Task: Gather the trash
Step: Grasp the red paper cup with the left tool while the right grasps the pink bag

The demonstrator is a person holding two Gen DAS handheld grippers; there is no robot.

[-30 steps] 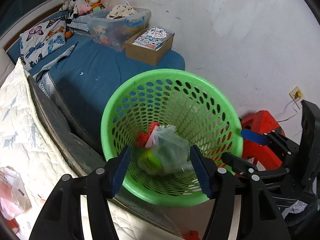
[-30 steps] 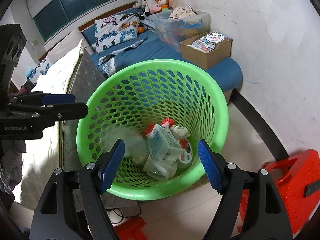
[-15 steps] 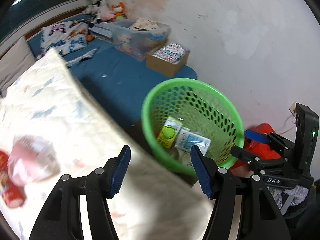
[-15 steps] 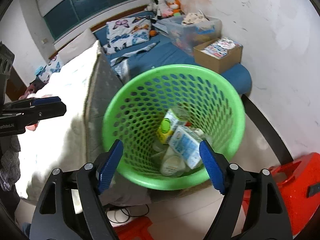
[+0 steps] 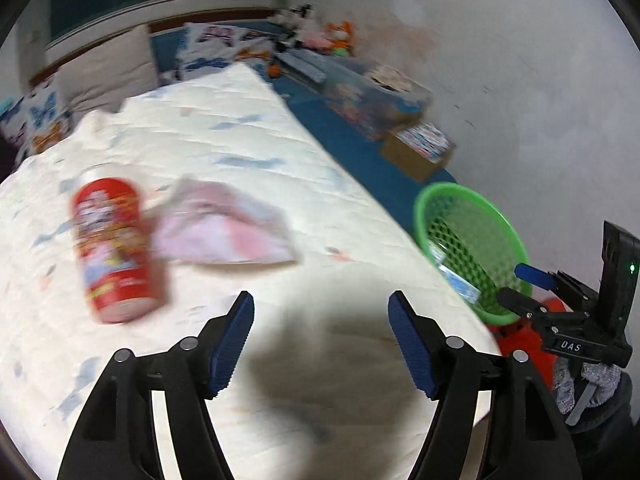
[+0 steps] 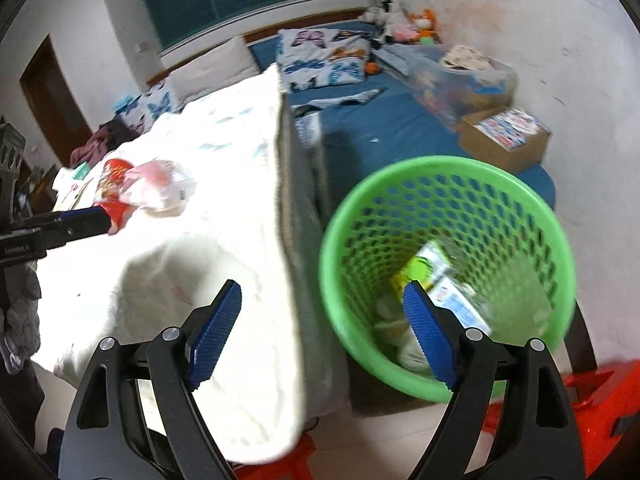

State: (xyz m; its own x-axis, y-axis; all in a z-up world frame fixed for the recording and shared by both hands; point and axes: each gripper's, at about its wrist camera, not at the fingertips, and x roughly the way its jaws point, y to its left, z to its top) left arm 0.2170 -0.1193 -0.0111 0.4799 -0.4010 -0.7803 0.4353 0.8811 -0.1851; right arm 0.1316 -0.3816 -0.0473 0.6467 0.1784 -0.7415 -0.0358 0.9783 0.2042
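The left claw [image 5: 320, 340] hangs spread and empty over the bed [image 5: 248, 152], with a red can [image 5: 114, 248] lying on its side at ten o'clock and a pink wrapper [image 5: 224, 228] touching the can at eleven. The right claw [image 6: 322, 332] is also spread and empty, straddling the bed edge, with the green basket [image 6: 556, 240] at two o'clock already holding cartons [image 6: 440, 280]. I judge the step in hand to be reaching for the next piece of trash. To do it well, swing the left claw toward ten o'clock, turn it so the pads [image 5: 232, 344] cross the can's width, and close at mid-body so it cannot roll. The wrapper is limp; pinch it low against the quilt. The view is blurred, so slow down before closing.
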